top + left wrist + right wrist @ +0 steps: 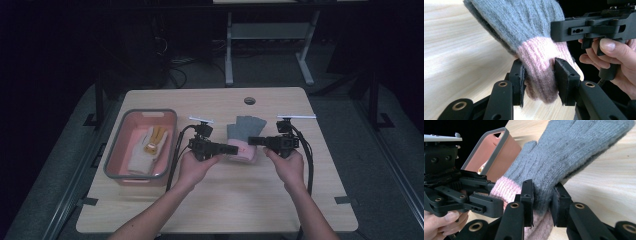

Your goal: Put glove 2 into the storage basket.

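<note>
A grey knitted glove (243, 128) with a pink cuff is held between both grippers near the middle of the wooden table (225, 200). My left gripper (231, 148) comes in from the left, and its pads press on the pink cuff (541, 62). Facing it from the right, my right gripper (251, 141) is shut on the glove (569, 152) where the grey meets the pink. The glove's fingers point toward the far side of the table. In the left gripper view my left gripper (540, 72) grips the cuff with the right gripper's body just beyond.
A pink bin with a grey rim (119, 131) stands at the table's left and holds a white and yellow glove (147, 147). It lies close behind the left gripper in the right gripper view, rim (486, 157). A round cable hole (249, 100) sits near the far edge.
</note>
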